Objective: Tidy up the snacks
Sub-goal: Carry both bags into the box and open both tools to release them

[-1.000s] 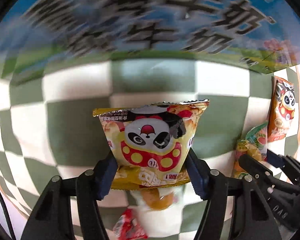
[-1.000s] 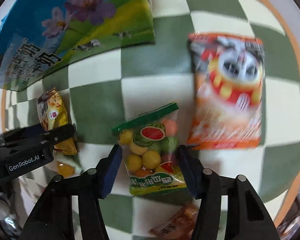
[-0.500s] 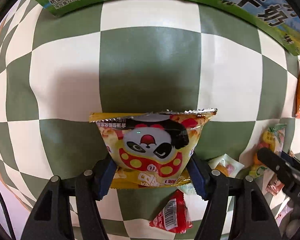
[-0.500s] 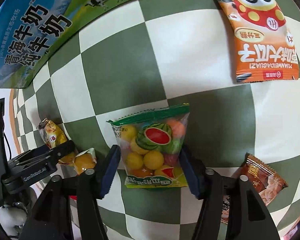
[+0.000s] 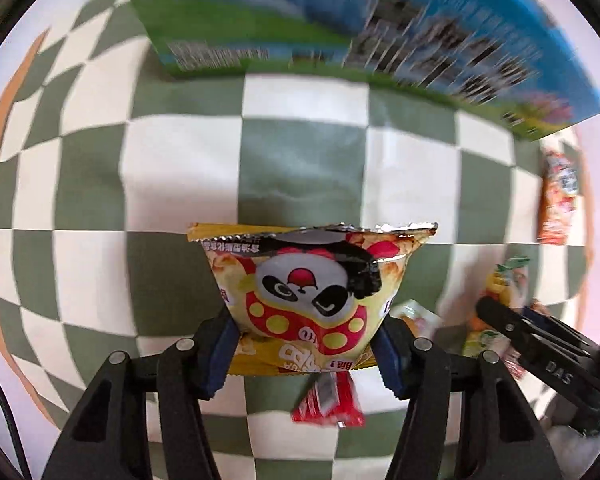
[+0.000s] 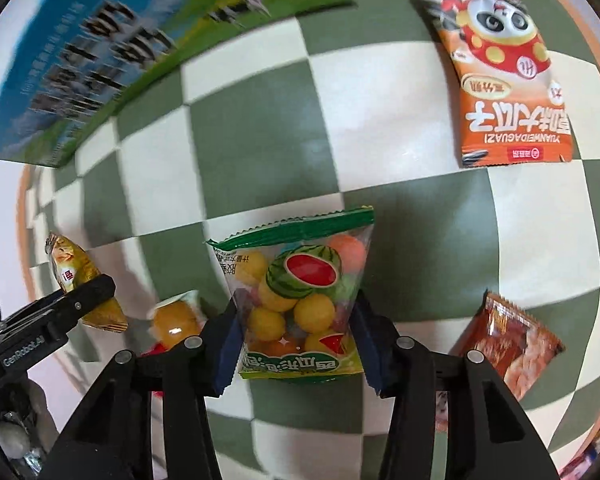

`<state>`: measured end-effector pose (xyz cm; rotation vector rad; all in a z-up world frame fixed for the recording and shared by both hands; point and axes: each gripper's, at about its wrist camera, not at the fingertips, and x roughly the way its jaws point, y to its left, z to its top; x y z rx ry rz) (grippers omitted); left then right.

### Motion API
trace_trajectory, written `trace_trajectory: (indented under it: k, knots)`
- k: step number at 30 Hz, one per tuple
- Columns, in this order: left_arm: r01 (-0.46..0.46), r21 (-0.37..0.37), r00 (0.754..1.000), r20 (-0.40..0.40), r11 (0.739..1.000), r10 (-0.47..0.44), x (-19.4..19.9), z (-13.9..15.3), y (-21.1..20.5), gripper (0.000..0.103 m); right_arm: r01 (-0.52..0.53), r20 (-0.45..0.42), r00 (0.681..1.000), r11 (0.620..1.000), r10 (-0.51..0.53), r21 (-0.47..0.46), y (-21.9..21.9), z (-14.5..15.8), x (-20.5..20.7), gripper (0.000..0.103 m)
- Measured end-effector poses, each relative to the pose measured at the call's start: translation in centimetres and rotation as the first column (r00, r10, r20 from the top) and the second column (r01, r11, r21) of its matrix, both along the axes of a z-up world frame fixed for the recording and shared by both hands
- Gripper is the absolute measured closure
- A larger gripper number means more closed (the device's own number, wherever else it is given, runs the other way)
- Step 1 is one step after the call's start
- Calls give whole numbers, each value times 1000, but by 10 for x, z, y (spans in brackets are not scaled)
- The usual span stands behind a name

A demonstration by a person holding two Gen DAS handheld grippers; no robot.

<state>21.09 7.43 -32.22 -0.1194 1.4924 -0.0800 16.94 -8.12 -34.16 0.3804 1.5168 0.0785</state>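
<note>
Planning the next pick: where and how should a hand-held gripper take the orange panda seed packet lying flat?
Grip the orange panda seed packet across its narrow width, near a sealed end, coming straight down. It lies flat on the checkered cloth, with bare cloth along both long edges.

Each fisheye sits just behind its own gripper, looking forward along the fingers and steeply down onto the checkered tabletop [image 5: 300, 168] from close above. The left view faces the blue-green carton [image 5: 380, 28] ahead; the right view catches that same carton [image 6: 140, 52] at its upper left. Each view holds the other gripper at its edge: right gripper [image 5: 540, 344], left gripper [image 6: 60, 320].
</note>
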Motion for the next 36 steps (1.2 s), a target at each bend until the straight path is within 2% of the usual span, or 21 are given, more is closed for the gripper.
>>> trace_trajectory:
  k: [3,7,8,13,16,19,23,26,27,30,32,34,35,36]
  knots:
    - [15,-32,999,43,999,-13,-10,32,1,46,-9,48,999,999,7,49,5,29,-4,50]
    - [43,-74,992,126,996,-34,2,83,5,46,-39,121,992,994,27,101,10,72,0,50]
    - [50,-86,988,149,995,-37,6,96,21,46,-48,140,990,993,33,109,7,83,9,50]
    - [78,-142,972,233,987,-44,46,150,21,46,-86,255,966,987,49,138,2,150,37,50]
    - [88,-155,960,277,984,-42,71,166,7,46,-106,322,945,986,60,129,2,186,59,50]
    - [93,-162,955,295,982,-42,101,182,3,46,-108,369,927,990,68,90,-6,207,87,50]
    - [84,-138,961,273,987,-44,143,176,-2,46,-95,378,923,995,76,31,-10,212,137,50]
    - [75,-150,984,173,986,-48,180,152,-5,46,-91,351,932,996,90,-14,-12,199,171,50]
    - [68,-158,990,131,985,-47,192,141,-5,46,-92,334,938,995,96,-26,-13,192,182,50]
    - [59,-117,997,63,991,-52,218,114,-6,46,-89,273,957,994,101,-56,-15,166,209,50]
    - [63,-95,998,38,993,-60,225,103,-8,46,-97,237,965,991,116,-90,-16,152,222,50]
    - [75,-85,997,-22,994,-77,232,84,-11,44,-106,195,973,989,125,-101,-16,135,229,50]
    - [76,-81,996,-50,994,-80,233,77,-12,44,-110,167,978,988,127,-104,-15,126,231,49]
    - [79,-84,993,-81,993,-86,235,67,-14,43,-107,120,986,988,120,-112,-16,115,234,42]
